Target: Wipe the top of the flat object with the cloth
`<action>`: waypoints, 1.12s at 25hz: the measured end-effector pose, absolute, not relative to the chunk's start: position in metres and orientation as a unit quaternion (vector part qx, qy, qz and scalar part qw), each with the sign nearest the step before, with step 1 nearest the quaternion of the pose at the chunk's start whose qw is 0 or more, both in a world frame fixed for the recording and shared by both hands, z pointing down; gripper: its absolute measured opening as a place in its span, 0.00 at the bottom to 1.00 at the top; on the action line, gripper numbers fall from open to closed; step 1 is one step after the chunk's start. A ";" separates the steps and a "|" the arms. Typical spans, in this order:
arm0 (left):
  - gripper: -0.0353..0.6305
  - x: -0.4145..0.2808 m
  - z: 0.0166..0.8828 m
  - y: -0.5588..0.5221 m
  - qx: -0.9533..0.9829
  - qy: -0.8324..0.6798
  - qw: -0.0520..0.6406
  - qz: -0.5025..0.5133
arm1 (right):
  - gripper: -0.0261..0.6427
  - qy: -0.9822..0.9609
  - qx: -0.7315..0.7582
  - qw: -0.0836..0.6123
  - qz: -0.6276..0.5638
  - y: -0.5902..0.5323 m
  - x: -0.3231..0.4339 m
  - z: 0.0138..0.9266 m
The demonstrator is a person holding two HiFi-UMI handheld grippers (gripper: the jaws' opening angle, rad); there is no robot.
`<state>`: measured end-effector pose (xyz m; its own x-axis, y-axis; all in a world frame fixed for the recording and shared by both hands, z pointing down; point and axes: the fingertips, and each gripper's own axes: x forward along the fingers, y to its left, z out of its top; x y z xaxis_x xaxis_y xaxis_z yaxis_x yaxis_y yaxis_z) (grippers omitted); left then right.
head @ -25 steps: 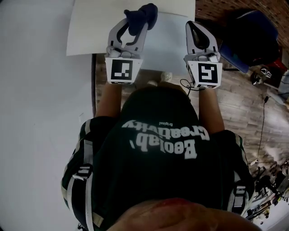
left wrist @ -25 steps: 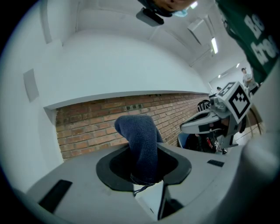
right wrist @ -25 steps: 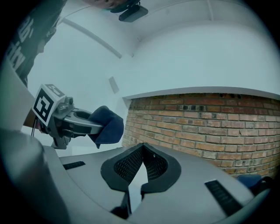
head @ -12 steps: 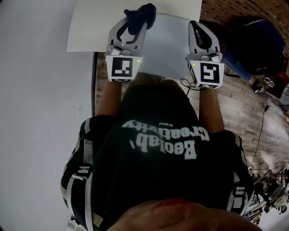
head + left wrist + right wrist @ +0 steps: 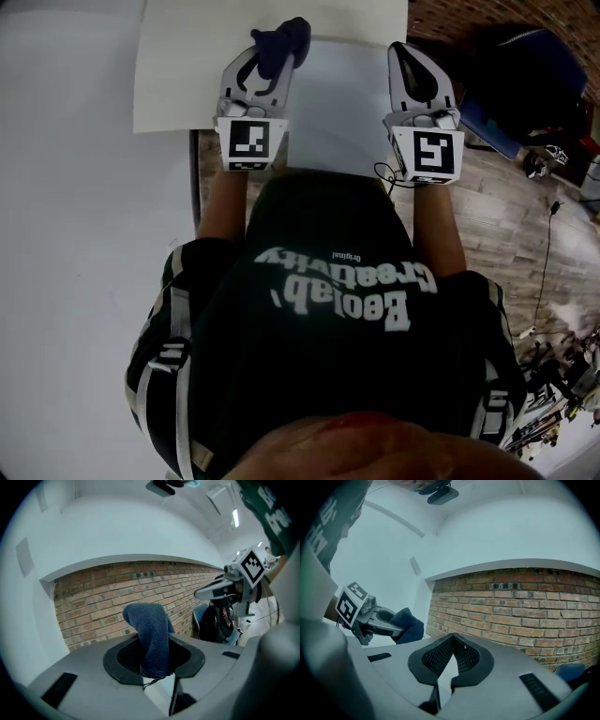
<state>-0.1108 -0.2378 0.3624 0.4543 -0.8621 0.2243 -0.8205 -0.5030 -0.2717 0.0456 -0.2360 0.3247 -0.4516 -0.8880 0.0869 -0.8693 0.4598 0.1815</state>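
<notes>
The flat object is a white sheet (image 5: 342, 103) lying on a cream tabletop (image 5: 178, 75), with its near edge past the table's front edge. My left gripper (image 5: 275, 58) is shut on a dark blue cloth (image 5: 283, 39) above the sheet's far left corner. In the left gripper view the cloth (image 5: 152, 639) stands up out of the left gripper (image 5: 152, 670). My right gripper (image 5: 402, 52) hovers at the sheet's right edge. In its own view the right gripper (image 5: 453, 637) has its tips together and nothing shows between them. The cloth (image 5: 408, 625) also shows there at the left.
A brick wall (image 5: 525, 606) runs ahead of both grippers. A dark bag (image 5: 525, 80) sits on the wooden floor (image 5: 497, 206) to the right, with cables near it. A white wall (image 5: 75, 206) fills the left side.
My left gripper with the cloth has shifted slightly to the left over the sheet. The right gripper has stayed almost where it was.
</notes>
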 end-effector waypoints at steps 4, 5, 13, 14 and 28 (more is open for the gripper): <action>0.23 -0.111 0.380 -0.246 -0.855 0.485 0.051 -0.177 | 0.03 -0.845 0.526 0.090 -0.048 -0.245 0.048 0.335; 0.23 -0.111 0.386 -0.248 -0.856 0.482 0.048 -0.183 | 0.03 -0.843 0.528 0.093 -0.046 -0.247 0.049 0.338; 0.23 -0.120 0.431 -0.261 -0.856 0.465 0.018 -0.225 | 0.03 -0.831 0.546 0.108 -0.028 -0.249 0.053 0.354; 0.23 -0.120 0.436 -0.262 -0.857 0.461 0.016 -0.231 | 0.03 -0.829 0.547 0.110 -0.028 -0.249 0.053 0.355; 0.23 -0.081 0.515 -0.273 -0.857 0.382 -0.026 -0.345 | 0.03 -0.805 0.578 0.135 -0.007 -0.237 0.084 0.371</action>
